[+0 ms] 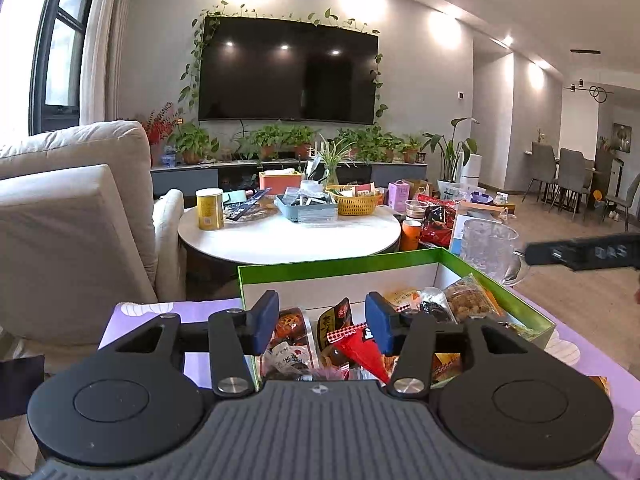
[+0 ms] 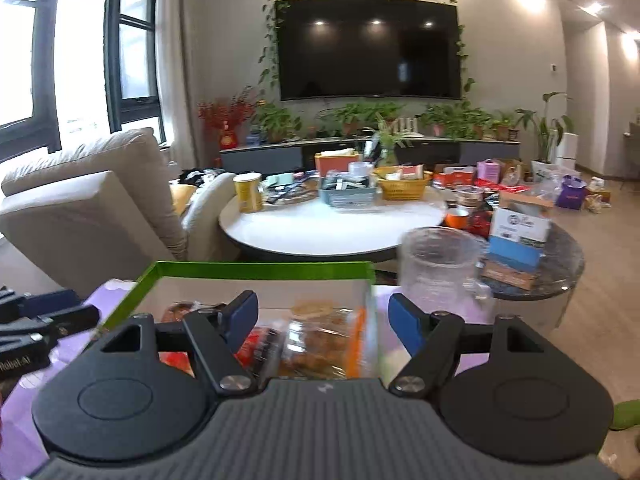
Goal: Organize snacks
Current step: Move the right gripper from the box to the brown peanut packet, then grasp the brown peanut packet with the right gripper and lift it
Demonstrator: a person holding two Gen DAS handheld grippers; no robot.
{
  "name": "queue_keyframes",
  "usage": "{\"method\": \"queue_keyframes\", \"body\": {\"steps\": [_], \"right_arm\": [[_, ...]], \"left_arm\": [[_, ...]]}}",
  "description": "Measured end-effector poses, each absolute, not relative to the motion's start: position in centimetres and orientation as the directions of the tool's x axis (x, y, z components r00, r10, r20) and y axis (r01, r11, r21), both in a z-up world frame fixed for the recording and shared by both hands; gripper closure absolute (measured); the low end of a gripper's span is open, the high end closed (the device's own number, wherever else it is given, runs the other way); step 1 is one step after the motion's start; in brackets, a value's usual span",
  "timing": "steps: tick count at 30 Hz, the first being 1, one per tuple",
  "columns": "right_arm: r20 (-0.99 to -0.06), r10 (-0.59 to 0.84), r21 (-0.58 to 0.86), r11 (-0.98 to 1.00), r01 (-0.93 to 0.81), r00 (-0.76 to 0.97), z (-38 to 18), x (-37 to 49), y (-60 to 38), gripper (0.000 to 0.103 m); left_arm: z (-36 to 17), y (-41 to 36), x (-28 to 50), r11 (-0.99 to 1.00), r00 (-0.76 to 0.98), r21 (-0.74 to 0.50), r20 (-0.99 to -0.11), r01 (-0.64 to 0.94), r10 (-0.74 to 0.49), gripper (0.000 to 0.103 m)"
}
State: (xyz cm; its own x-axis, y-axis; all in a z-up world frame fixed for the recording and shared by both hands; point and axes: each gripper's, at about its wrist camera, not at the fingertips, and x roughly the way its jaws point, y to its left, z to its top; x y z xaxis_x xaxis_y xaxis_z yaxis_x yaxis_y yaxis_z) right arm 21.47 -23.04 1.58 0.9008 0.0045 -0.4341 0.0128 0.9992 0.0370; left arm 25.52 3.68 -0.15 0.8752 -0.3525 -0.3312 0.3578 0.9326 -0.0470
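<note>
A green-rimmed cardboard box (image 1: 340, 266) stands on a purple cloth (image 1: 200, 308) and holds several snack packets. My left gripper (image 1: 322, 316) hangs over the box's near part, open, with its blue pads apart. A red triangular packet (image 1: 360, 346) and a brown packet (image 1: 336, 318) lie below the gap. In the right wrist view, which is blurred, my right gripper (image 2: 324, 316) is open above the box's (image 2: 256, 269) right side. A clear pack of brown cookies (image 2: 320, 340) lies under it. Neither gripper's pads press on anything.
A clear glass mug (image 1: 488, 246) stands just past the box's right corner. The right gripper's black body (image 1: 580, 252) reaches in beside it. Beyond are a round white table (image 1: 288, 240) with a yellow can (image 1: 209, 209) and baskets, a beige sofa (image 1: 72, 208) and a dark side table (image 2: 560, 256).
</note>
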Motion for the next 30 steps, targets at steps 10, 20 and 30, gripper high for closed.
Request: {"method": "queue_keyframes", "body": {"steps": [10,20,30], "right_arm": [[-0.577,-0.029,0.042,0.997,0.065,0.816,-2.5,17.7,-26.2,0.058],[-0.601,0.011,0.08,0.996,0.046,0.799,-3.8,15.7,-26.1,0.058],[-0.628,0.007,0.07,0.996,0.048,0.778,-5.6,13.6,-27.2,0.058]], "left_arm": [[0.6,3.6,23.9,0.934,0.878,-0.043,-0.328,0.355,-0.349,0.058],[0.7,1.9,21.9,0.932,0.871,-0.007,-0.354,0.361,-0.34,0.058],[1.0,0.6,19.9,0.933,0.873,0.015,-0.358,0.361,-0.332,0.058]]}}
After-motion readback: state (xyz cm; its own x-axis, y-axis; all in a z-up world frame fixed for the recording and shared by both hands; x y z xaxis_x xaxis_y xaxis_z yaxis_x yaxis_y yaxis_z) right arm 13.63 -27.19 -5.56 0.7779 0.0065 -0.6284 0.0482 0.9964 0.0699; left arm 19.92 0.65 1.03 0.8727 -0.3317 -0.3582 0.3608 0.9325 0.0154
